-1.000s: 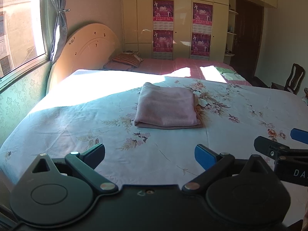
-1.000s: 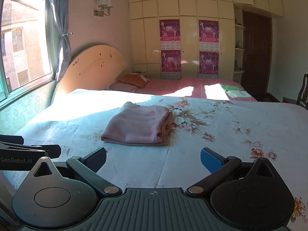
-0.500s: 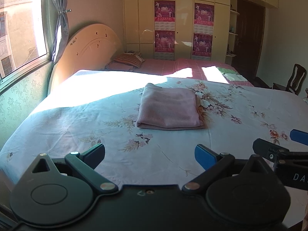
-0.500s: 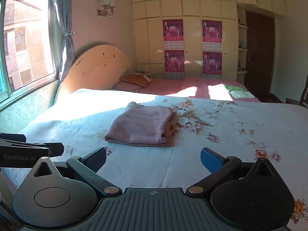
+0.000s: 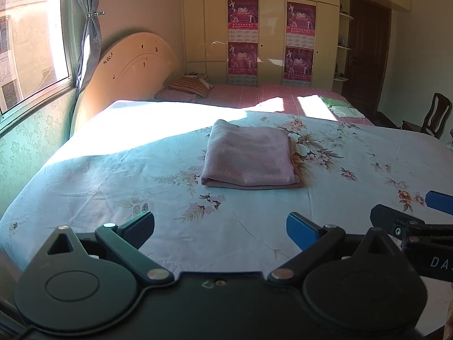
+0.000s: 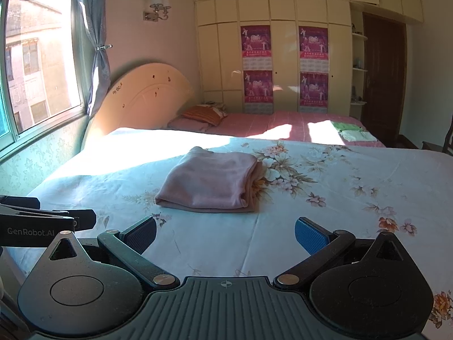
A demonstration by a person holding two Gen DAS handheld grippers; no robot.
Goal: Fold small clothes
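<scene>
1. Left wrist view: left gripper (image 5: 220, 225), jaws wide, empty, near edge of the bed (image 5: 113, 187). Pink garment (image 5: 249, 157) lies folded mid-bed, well apart from it, and now sits lower and larger in view than a second ago; the fold looks complete. Right gripper's body shows "DA", cut off.
2. Right wrist view: right gripper (image 6: 225, 233), jaws wide, empty. Garment ahead, untouched. Left gripper's body reads "GenRobot.AI".
</scene>
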